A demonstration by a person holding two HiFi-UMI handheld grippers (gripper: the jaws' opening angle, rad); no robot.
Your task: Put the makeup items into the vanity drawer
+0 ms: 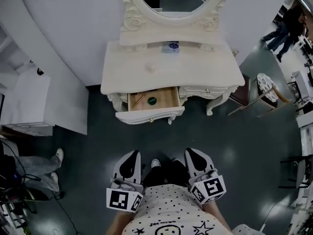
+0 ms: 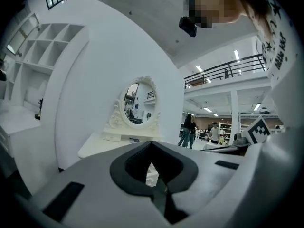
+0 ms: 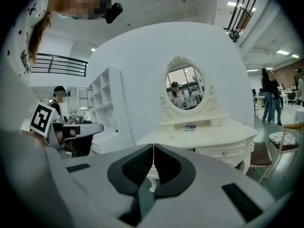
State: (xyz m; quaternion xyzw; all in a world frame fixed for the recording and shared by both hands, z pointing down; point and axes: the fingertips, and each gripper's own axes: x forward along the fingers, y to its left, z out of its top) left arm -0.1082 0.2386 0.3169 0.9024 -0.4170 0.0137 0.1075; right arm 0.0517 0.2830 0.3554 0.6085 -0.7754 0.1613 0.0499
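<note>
Right gripper (image 3: 153, 148) — white, smooth-bodied — ribbed black pads (image 3: 135, 167) tip to tip

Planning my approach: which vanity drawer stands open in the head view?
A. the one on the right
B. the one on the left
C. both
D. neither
B: the left drawer is pulled out, with a small green item lying in it, while the right drawer sits flush with the vanity front.
</note>
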